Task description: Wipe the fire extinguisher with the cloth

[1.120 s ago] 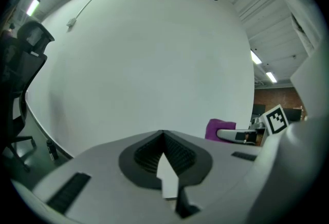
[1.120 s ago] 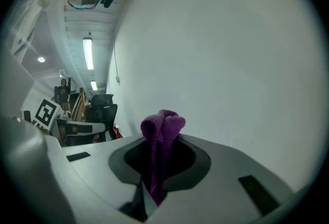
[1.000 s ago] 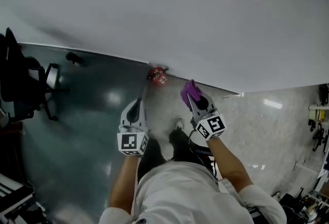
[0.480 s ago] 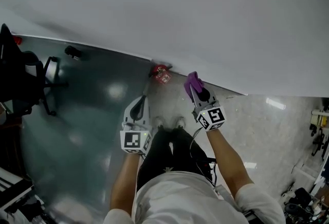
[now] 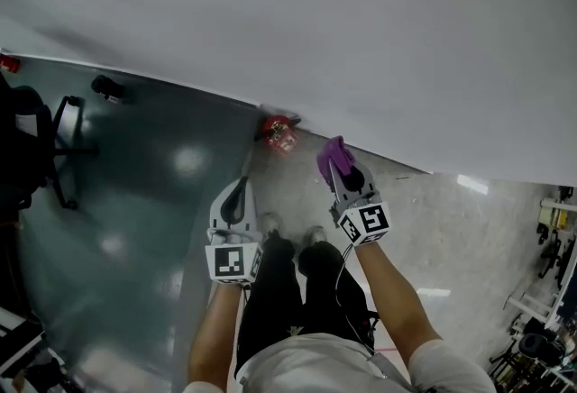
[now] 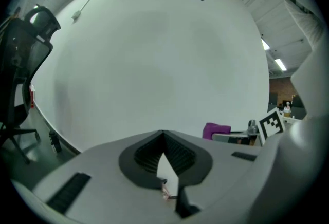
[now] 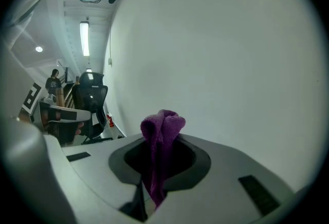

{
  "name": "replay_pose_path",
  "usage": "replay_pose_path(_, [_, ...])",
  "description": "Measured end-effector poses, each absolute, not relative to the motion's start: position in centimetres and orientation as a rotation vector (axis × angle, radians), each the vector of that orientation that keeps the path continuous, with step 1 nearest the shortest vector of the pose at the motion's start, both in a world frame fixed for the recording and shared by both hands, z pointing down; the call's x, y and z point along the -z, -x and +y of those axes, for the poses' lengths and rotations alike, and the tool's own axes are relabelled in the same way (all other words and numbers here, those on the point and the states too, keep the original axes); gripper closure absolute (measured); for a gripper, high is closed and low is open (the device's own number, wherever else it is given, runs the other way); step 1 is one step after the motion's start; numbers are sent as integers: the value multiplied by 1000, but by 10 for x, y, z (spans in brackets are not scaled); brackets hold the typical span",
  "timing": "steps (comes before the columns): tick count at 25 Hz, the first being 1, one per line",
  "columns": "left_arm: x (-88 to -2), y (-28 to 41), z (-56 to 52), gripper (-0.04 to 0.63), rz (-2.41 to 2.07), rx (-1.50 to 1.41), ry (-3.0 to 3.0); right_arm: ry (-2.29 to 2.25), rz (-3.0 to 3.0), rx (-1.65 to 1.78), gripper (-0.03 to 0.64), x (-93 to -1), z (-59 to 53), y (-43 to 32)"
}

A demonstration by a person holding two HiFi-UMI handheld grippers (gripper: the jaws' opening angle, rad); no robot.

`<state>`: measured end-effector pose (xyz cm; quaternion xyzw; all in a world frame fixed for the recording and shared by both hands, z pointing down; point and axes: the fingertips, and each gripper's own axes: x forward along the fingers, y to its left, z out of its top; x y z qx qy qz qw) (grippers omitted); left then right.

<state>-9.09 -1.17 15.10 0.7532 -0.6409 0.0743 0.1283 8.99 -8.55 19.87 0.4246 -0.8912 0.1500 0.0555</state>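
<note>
Seemingly on approach, the right gripper (image 5: 339, 171), clamped on a bunched purple cloth (image 5: 331, 153), must next reach the small red fire extinguisher (image 5: 279, 134) at its ten o'clock, while the left gripper (image 5: 237, 195) is closed and empty.

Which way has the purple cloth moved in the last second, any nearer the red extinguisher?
No. In the head view the cloth, held in the right gripper, sits right of the fire extinguisher with the same gap as before.

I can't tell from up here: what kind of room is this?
Probably an office or workshop: a black swivel chair stands on the shiny floor, and a red fire extinguisher sits by the white wall.
</note>
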Motion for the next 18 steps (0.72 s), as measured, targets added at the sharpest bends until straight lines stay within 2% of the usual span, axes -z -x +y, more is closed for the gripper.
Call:
replay_pose_path(5, [-210,100,-21,591,-1900,-114,-2174,-1283,-2704,-445,560,-260,-100,-82])
replay_pose_path(18, [-396,107,-43,591,-1875,-108,-2219,-1227,-2748,-303,560,-437,-155,-60])
